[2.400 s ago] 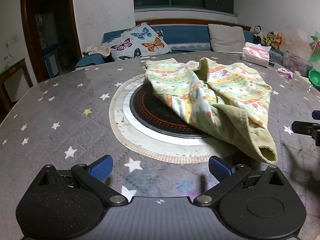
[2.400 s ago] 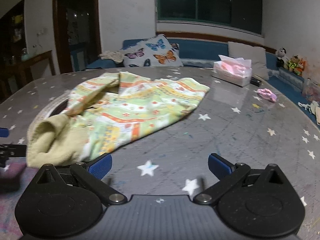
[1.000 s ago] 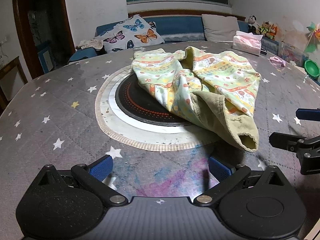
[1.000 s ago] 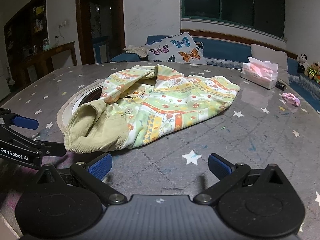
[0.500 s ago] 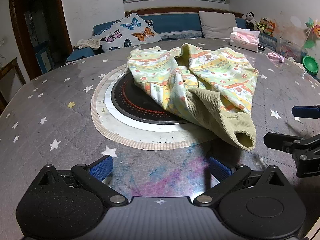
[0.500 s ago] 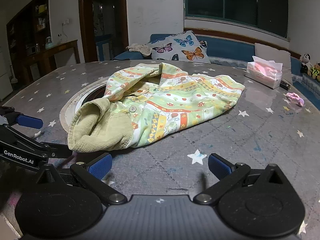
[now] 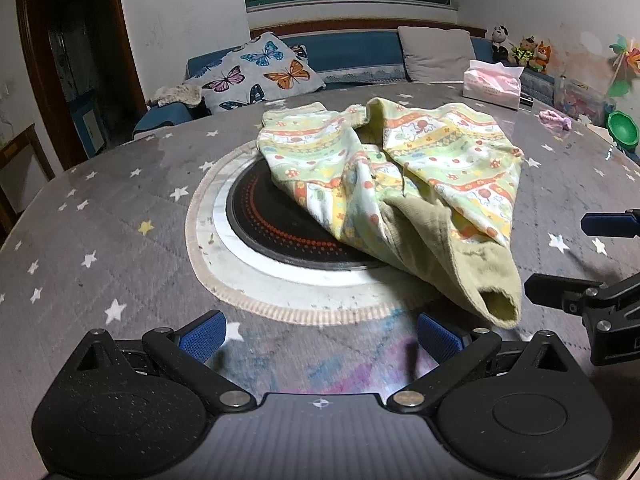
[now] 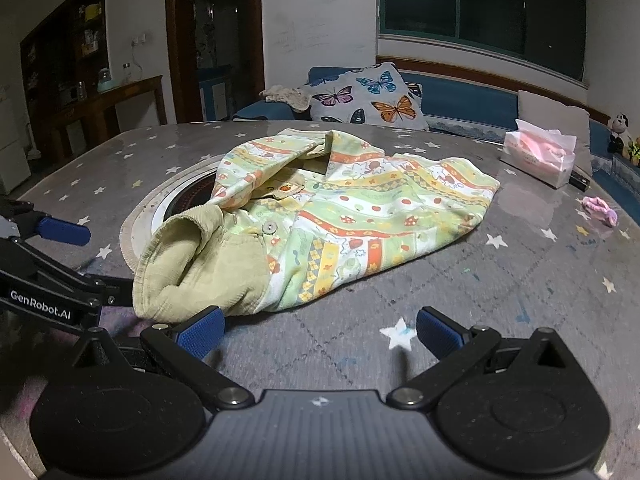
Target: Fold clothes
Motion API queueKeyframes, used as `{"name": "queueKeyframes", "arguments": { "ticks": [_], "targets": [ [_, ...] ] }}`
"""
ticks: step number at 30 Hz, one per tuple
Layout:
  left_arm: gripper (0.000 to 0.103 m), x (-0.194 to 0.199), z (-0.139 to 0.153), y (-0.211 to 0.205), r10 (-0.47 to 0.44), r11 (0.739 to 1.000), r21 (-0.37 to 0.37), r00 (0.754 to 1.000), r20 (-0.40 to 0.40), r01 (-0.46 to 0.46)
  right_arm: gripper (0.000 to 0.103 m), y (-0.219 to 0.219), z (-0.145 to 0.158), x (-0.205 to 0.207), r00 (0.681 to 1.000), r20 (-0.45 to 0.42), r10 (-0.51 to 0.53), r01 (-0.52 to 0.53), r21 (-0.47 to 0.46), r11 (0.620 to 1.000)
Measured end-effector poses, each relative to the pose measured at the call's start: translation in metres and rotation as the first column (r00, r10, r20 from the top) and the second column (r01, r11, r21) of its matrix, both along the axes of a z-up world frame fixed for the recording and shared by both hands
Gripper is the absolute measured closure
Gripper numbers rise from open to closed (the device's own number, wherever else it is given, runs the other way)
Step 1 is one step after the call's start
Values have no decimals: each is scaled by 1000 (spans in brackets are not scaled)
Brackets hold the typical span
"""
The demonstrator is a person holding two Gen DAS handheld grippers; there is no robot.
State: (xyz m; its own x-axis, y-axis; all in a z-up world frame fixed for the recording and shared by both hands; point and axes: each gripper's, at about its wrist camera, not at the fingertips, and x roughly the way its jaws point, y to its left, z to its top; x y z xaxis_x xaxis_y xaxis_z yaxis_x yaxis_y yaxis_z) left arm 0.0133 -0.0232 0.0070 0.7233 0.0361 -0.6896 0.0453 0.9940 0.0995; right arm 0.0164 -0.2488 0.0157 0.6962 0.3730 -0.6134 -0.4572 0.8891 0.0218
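Note:
A child's garment [image 7: 404, 176] with a green, yellow and orange print and an olive corduroy cuff [image 7: 492, 292] lies crumpled on the round star-patterned table [image 7: 100, 216], partly over a black round hotplate [image 7: 272, 224]. It also shows in the right wrist view [image 8: 344, 216], cuff [image 8: 192, 268] nearest. My left gripper [image 7: 320, 338] is open and empty, just short of the cuff. My right gripper [image 8: 318, 334] is open and empty, its left fingertip [image 8: 202, 330] at the cuff's edge. Each gripper shows in the other's view, the right one [image 7: 580, 260] and the left one [image 8: 60, 260].
A pink tissue box [image 8: 540, 156] and a small pink cloth [image 8: 600, 210] lie at the table's right. A green bowl [image 7: 622, 130] sits at the far right edge. A blue sofa with a butterfly cushion [image 7: 260, 72] stands behind the table.
Both grippers have moved closer to the garment's olive cuff. The garment has not moved. Both grippers stay open.

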Motion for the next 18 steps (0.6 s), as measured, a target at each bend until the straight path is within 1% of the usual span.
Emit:
{"name": "queueKeyframes", "arguments": {
  "ticks": [4, 10, 16, 18],
  "targets": [
    [0, 7, 9, 6, 3, 1000, 6, 1000, 24, -3, 0, 1, 5, 9, 1000, -3, 15, -15, 3, 1000],
    [0, 27, 29, 16, 12, 1000, -5, 997, 75, -12, 1, 0, 19, 34, 1000, 5, 18, -18, 3, 1000],
    [2, 59, 43, 10, -30, 1000, 7, 993, 110, 30, 9, 2, 31, 73, 1000, 5, 4, -4, -5, 1000],
    [5, 72, 46, 7, -47, 999, 13, 992, 117, 46, 11, 3, 33, 87, 1000, 2, -1, 1, -6, 1000]
  ]
}}
